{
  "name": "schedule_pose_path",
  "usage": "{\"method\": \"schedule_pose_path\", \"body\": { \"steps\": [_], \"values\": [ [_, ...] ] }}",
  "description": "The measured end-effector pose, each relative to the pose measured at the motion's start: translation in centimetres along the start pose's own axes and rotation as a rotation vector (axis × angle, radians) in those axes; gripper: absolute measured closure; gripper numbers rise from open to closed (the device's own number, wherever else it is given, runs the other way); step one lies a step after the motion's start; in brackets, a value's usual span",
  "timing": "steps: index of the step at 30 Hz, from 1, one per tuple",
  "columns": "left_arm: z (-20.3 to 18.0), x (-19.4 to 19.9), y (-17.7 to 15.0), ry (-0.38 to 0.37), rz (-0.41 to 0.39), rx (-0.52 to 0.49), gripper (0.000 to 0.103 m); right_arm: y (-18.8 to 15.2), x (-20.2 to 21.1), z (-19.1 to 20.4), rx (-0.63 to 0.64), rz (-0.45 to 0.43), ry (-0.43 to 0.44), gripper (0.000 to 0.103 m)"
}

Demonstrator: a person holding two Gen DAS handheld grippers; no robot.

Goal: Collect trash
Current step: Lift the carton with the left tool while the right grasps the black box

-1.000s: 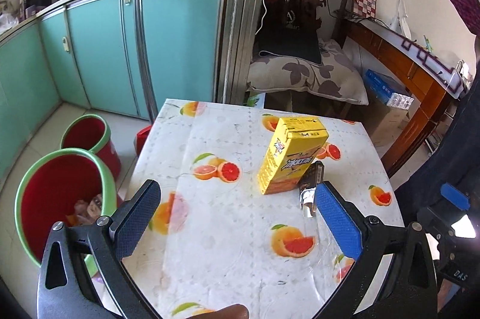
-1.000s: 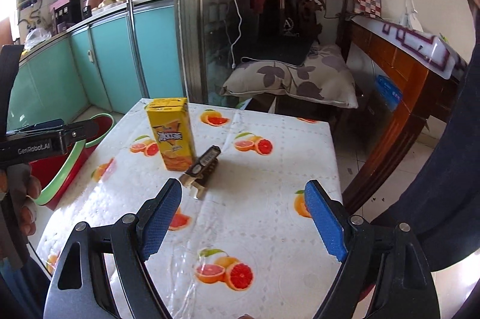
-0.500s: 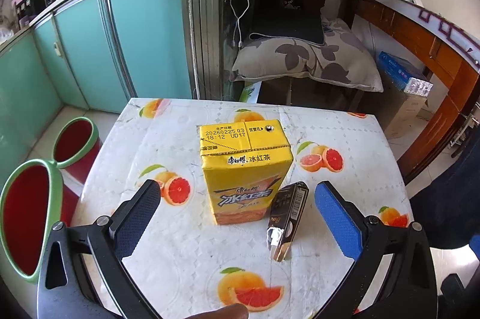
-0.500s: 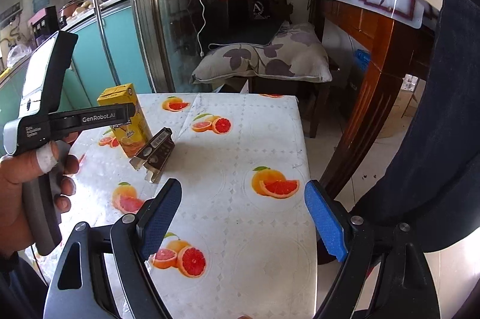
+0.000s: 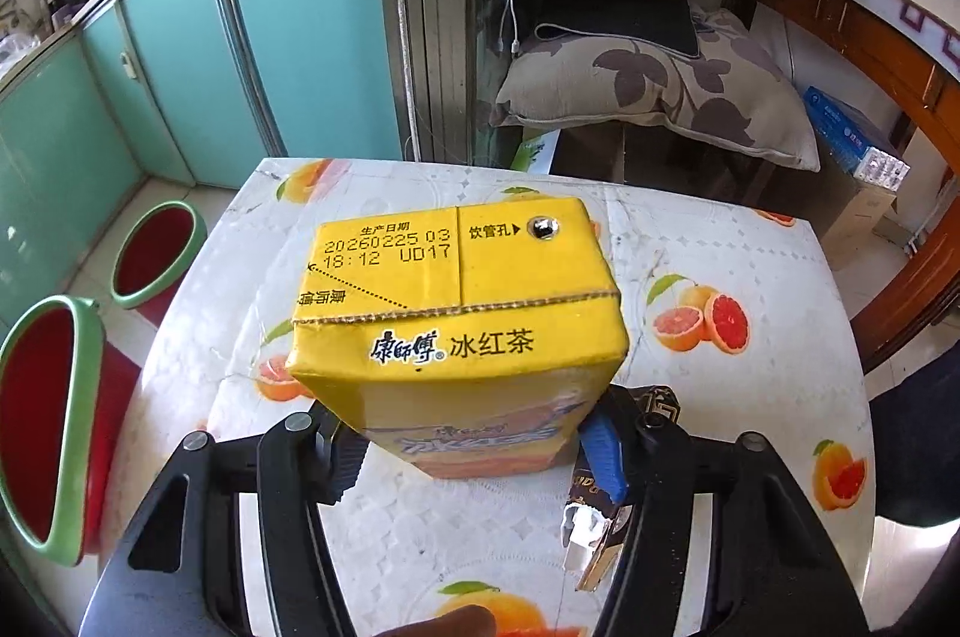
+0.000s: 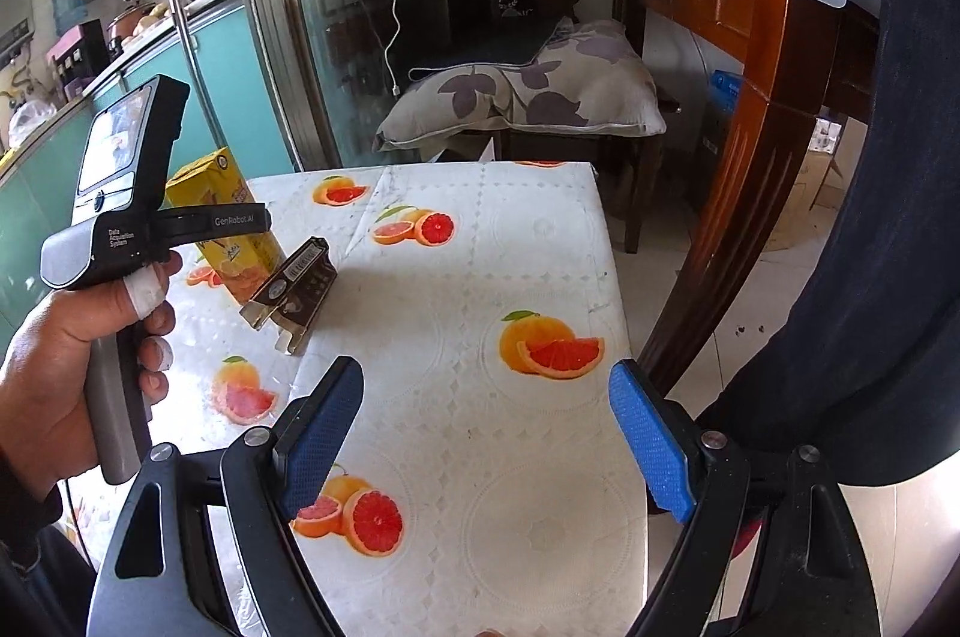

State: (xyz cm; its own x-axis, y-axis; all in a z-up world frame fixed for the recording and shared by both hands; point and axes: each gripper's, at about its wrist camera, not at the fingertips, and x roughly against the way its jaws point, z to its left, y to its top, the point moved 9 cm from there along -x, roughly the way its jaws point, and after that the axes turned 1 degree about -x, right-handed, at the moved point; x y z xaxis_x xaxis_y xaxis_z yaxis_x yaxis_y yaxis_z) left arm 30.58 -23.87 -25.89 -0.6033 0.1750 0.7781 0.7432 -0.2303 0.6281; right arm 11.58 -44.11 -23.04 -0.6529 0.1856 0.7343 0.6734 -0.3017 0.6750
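Observation:
A yellow iced-tea carton stands on the orange-print table. My left gripper has its fingers pressed against both sides of the carton, low on its body. A dark cigarette pack lies just right of the carton, partly behind the right finger. In the right wrist view the carton and the pack sit at the table's left, with the left gripper's body over them. My right gripper is open and empty above the table's near part.
Two red bins with green rims stand on the floor left of the table, a large one and a small one. Teal cabinets line the left wall. A cushioned chair and a wooden table stand behind and right.
My left gripper has moved forward around the carton and closed on its sides. The right gripper has stayed open and shifted slightly.

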Motion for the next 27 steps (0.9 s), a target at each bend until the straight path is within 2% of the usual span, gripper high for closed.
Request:
{"method": "schedule_pose_path", "body": {
  "steps": [8,13,19,27],
  "values": [
    [1.2,1.7,0.7,0.01,-0.04,-0.011,0.047,0.1,-0.5,0.9,0.021,0.006,0.009,0.019],
    [3.6,4.3,1.4,0.024,-0.082,0.01,0.046,1.3,-0.8,2.4,0.039,0.0,0.03,0.019],
    [8.5,8.2,1.3,0.06,-0.125,0.056,0.046,3.5,-3.1,6.1,0.027,0.04,0.11,0.019],
    [13.6,11.8,-0.7,0.089,-0.157,0.09,0.046,5.3,-7.3,11.9,0.046,0.086,0.153,0.019]
  ]
}}
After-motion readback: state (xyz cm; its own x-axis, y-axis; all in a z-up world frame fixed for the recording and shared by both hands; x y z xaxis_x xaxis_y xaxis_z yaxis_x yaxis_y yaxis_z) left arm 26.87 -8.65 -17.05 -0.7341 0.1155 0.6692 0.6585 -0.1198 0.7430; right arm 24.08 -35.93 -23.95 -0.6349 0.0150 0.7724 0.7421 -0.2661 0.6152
